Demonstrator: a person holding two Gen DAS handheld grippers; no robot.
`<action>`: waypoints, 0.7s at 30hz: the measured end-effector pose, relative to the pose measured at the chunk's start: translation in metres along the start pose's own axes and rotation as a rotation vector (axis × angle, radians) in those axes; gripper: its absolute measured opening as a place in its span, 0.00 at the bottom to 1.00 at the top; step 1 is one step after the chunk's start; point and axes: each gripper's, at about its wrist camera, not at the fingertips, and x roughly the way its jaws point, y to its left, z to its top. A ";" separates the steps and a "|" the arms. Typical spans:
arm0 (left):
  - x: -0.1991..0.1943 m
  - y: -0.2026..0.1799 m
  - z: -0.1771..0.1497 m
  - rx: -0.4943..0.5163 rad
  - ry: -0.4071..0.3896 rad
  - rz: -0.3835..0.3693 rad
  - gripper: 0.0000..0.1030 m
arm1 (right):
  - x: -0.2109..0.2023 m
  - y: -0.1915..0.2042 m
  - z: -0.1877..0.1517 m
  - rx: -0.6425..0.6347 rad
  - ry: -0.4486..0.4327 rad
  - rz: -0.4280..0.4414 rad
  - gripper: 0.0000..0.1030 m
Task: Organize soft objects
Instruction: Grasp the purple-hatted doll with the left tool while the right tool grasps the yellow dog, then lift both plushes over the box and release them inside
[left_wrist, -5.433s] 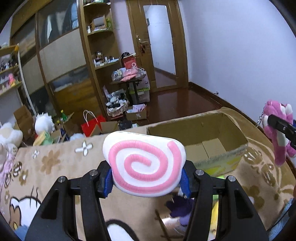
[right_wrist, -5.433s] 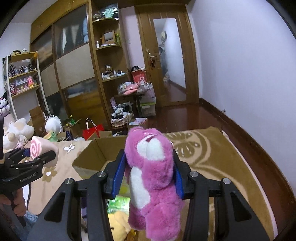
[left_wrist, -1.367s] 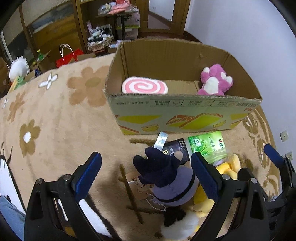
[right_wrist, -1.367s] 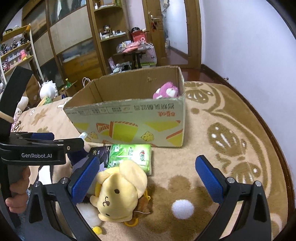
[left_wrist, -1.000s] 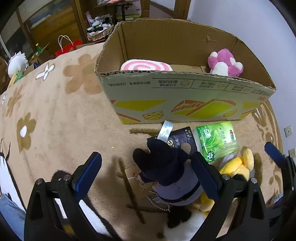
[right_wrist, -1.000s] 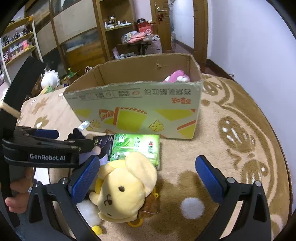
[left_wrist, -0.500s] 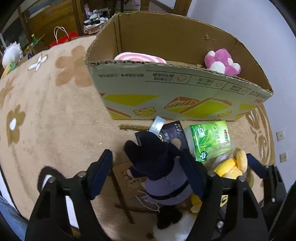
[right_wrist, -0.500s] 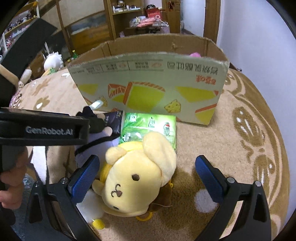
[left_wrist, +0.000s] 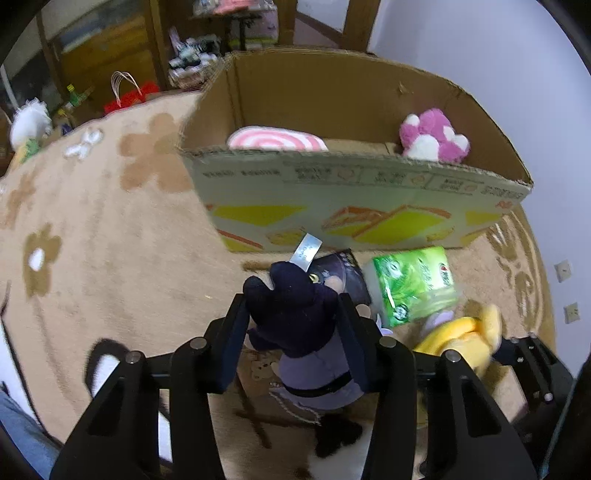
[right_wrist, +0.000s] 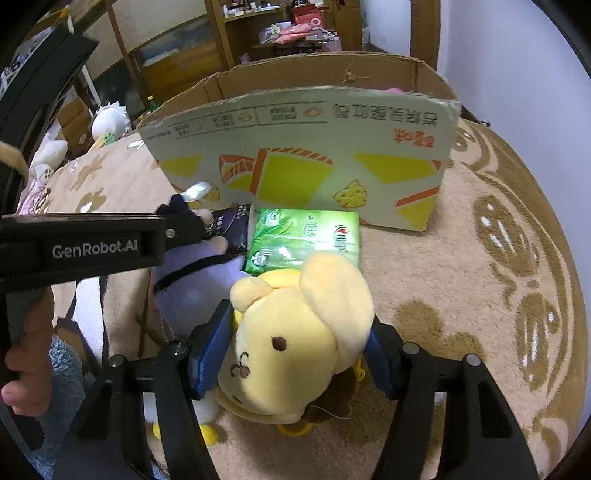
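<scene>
My left gripper (left_wrist: 293, 325) is shut on a dark navy and purple plush (left_wrist: 295, 314) lying on the blanket in front of the cardboard box (left_wrist: 354, 206). My right gripper (right_wrist: 301, 343) is shut on the head of a yellow dog plush (right_wrist: 295, 343); that plush also shows in the left wrist view (left_wrist: 458, 336). Inside the box lie a pink swirl cushion (left_wrist: 277, 138) and a pink bear plush (left_wrist: 432, 136). The purple plush also shows in the right wrist view (right_wrist: 192, 280), beside the yellow one.
A green tissue pack (right_wrist: 306, 236) and a dark packet (right_wrist: 231, 227) lie against the box front. The beige flower blanket (left_wrist: 92, 221) spreads left. Shelves, a red bag (left_wrist: 129, 98) and white plushes (right_wrist: 109, 120) stand beyond.
Both grippers have closed: the left onto the navy and purple plush, the right onto the yellow dog plush. Both also moved lower and nearer to the toys.
</scene>
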 end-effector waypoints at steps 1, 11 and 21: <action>-0.003 -0.001 0.000 0.004 -0.016 0.014 0.44 | -0.001 -0.003 0.000 0.009 -0.005 -0.002 0.67; -0.035 0.004 -0.006 0.041 -0.121 0.062 0.44 | -0.024 -0.021 0.005 0.055 -0.090 -0.033 0.67; -0.058 0.004 -0.006 0.063 -0.220 0.076 0.44 | -0.059 -0.021 0.013 0.063 -0.247 -0.105 0.66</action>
